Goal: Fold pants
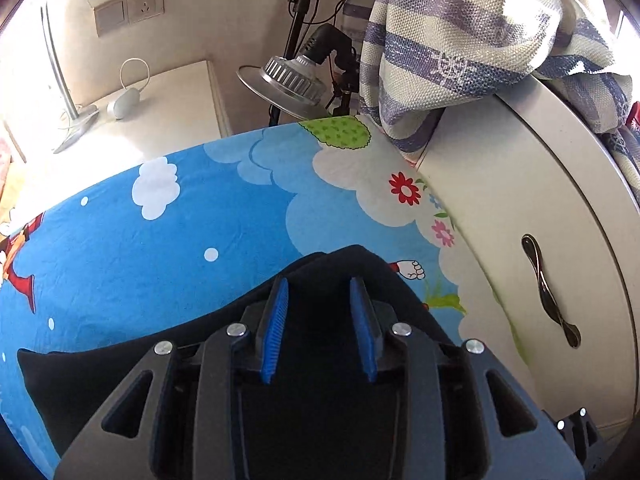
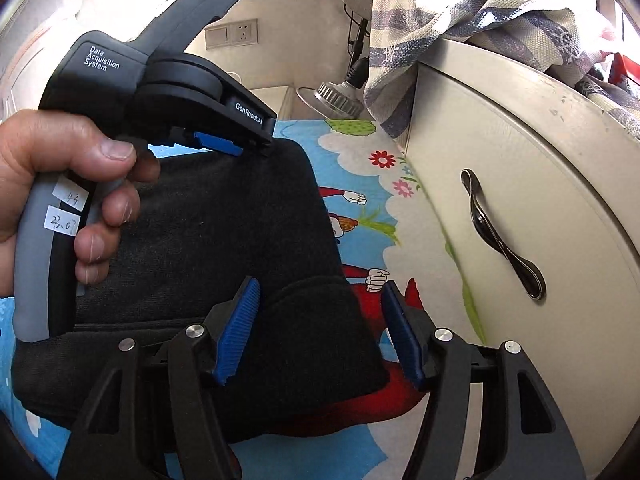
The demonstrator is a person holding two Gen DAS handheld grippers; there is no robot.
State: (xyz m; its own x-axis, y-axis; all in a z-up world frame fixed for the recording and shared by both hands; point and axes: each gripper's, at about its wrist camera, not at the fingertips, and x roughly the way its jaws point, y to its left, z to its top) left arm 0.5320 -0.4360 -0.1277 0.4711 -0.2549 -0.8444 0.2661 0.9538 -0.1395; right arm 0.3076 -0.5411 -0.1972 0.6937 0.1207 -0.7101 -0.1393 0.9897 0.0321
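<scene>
Black pants [image 2: 224, 240] lie folded on a blue cartoon bedsheet [image 2: 360, 208]. My left gripper [image 1: 320, 286] is open, its blue pads apart over the far edge of the pants [image 1: 328, 264]. In the right wrist view a hand holds the left gripper [image 2: 244, 148] at the pants' far corner. My right gripper [image 2: 318, 294] is open wide, its pads on either side of a raised fold at the pants' near right corner, not closed on it.
A white cabinet door [image 2: 520, 184] with a dark metal handle [image 2: 500, 236] stands close on the right. A striped cloth [image 1: 460, 48] hangs over its top. A lamp on a stand [image 1: 296, 80] and a white bedside table [image 1: 160, 104] lie beyond the bed.
</scene>
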